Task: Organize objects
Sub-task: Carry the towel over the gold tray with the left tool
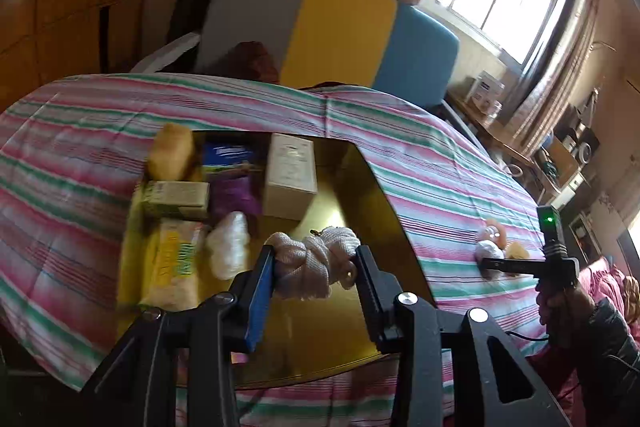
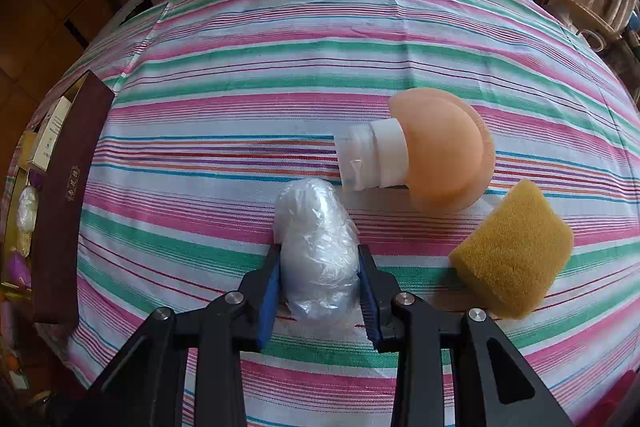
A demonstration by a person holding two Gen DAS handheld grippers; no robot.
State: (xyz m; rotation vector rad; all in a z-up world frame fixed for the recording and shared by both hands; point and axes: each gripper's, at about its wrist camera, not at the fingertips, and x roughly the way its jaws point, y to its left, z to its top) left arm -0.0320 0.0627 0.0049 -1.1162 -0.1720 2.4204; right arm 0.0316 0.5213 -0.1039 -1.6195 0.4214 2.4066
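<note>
The left gripper (image 1: 316, 263) is clamped on a bundle of white woven cotton rope (image 1: 314, 261), pinched between both fingers and held above the bare gold floor of an open gold-lined box (image 1: 352, 187). The rope looks soft, light and compressible; a grip across its knotted middle, as here, seems safest, since loose coils could slip free.

Ahead and left of those fingers, small cartons, packets and a second white wrapped bundle already fill the box's far side.

The right gripper (image 2: 318, 267) is closed around a wad of crinkled clear plastic wrap (image 2: 316, 251) resting on the pink, green and white striped bedspread (image 2: 280, 67). It likely weighs almost nothing and crushes easily. Just beyond the fingertips lies a peach dome-shaped squeeze bottle with a white cap (image 2: 420, 155); to their right, a yellow sponge block (image 2: 512, 247).
</note>
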